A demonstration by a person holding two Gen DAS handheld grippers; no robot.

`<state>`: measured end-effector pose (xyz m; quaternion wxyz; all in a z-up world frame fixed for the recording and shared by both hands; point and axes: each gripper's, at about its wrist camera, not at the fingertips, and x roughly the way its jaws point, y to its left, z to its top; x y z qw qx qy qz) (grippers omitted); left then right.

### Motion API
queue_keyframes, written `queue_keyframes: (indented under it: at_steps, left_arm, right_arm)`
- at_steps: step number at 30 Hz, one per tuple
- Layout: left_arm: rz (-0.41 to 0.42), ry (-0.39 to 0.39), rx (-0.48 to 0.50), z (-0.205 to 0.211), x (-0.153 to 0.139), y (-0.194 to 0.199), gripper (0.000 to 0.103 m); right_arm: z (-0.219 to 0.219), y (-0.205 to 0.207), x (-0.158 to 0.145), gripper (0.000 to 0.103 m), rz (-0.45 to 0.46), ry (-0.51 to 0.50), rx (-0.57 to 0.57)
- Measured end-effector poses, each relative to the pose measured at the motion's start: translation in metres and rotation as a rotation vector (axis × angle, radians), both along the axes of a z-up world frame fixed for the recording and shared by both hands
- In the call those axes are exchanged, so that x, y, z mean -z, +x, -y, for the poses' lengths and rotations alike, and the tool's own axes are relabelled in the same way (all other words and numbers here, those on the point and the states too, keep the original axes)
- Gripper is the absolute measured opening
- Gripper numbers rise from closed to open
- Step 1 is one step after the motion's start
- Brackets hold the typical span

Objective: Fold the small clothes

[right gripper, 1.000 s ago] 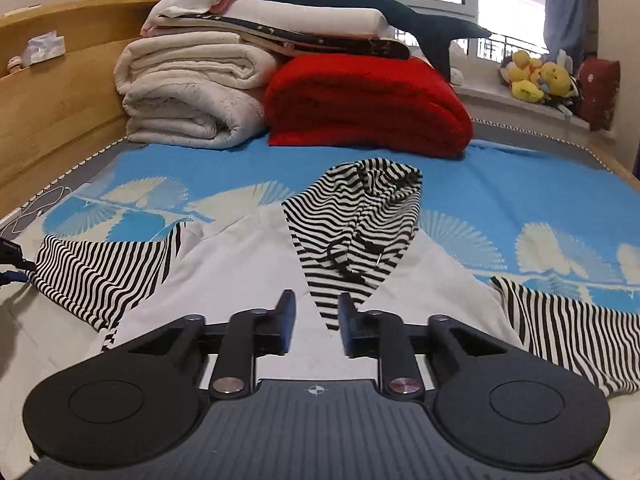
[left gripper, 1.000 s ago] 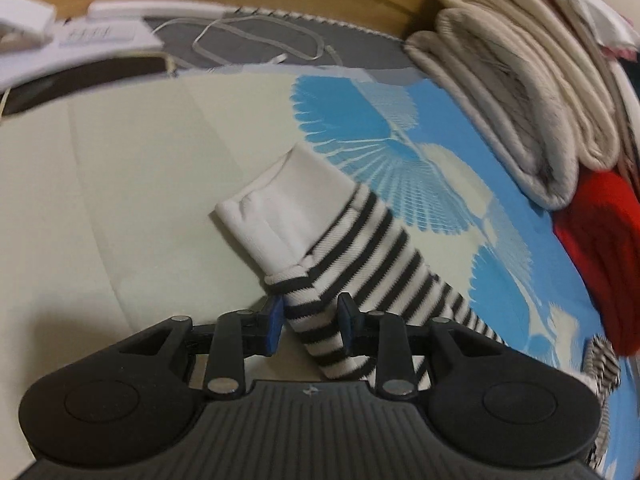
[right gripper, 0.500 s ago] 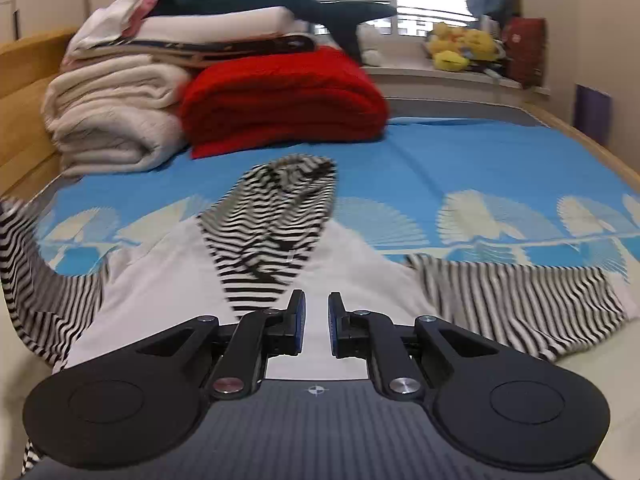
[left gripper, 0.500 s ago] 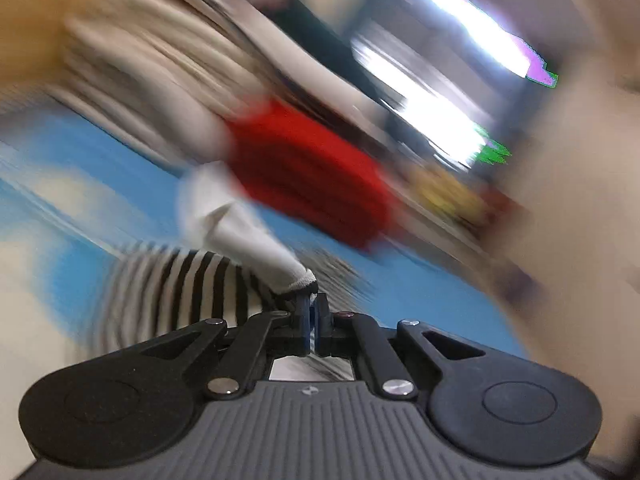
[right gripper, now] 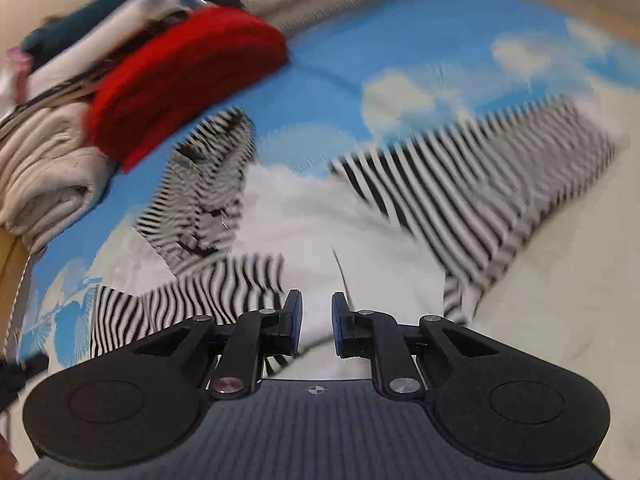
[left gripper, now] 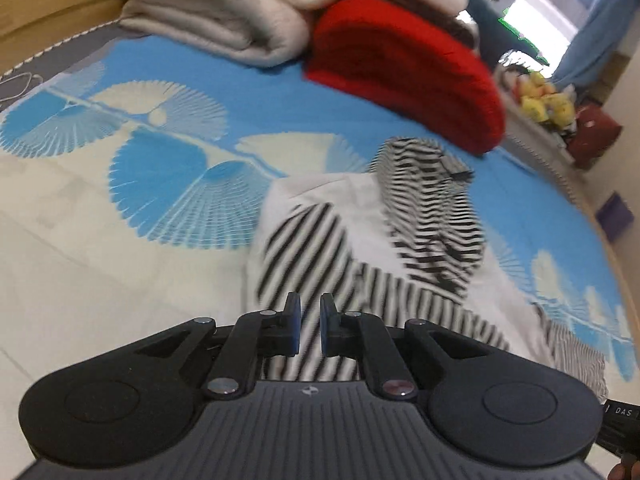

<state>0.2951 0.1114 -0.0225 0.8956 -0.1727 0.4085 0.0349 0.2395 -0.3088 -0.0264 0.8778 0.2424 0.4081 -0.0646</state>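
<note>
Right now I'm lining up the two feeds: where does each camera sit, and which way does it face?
Left wrist: on the left gripper, facing the striped hoodie; open jaws show.
Right wrist: on the right gripper, over the hoodie's white body, outstretched sleeve ahead; open jaws show.
Shared: hoodie, red blanket, folded cream blankets.

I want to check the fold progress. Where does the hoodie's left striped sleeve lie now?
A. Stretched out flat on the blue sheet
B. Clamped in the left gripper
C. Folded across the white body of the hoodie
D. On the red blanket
C: in the left wrist view the striped sleeve lies folded over the hoodie's white body, and the left gripper is open with nothing between its fingers.
</note>
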Motion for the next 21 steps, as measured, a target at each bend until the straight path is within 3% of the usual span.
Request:
queue_keyframes:
  at_steps: [5, 8, 13, 14, 16, 19, 21]
  left_arm:
    - [-0.016, 0.053, 0.07, 0.002, -0.001, 0.013, 0.01]
    - [-0.036, 0.077, 0.119, 0.007, 0.007, 0.019, 0.015]
    - [-0.063, 0.079, 0.134, 0.002, 0.019, 0.028, 0.015]
    - [-0.067, 0.08, 0.136, 0.001, 0.02, 0.029, 0.015]
    - [-0.071, 0.084, 0.143, 0.001, 0.021, 0.03, 0.015]
    - [-0.068, 0.096, 0.151, 0.002, 0.021, 0.029, 0.015]
    - [-0.07, 0.098, 0.155, 0.003, 0.022, 0.028, 0.015]
  right_arm:
    - [0.0, 0.026, 0.034, 0.018, -0.113, 0.084, 0.045]
    - [0.0, 0.042, 0.052, 0.026, -0.167, 0.121, 0.077]
    - [0.001, 0.06, 0.068, 0.026, -0.211, 0.088, 0.134]
    - [-0.002, 0.063, 0.069, 0.024, -0.205, 0.077, 0.13]
    - [-0.009, 0.066, 0.066, 0.008, -0.178, 0.064, 0.089]
    - [-0.009, 0.063, 0.045, 0.006, -0.076, 0.032, 0.058]
    - [-0.006, 0.056, 0.015, 0.006, 0.075, 0.011, 0.051]
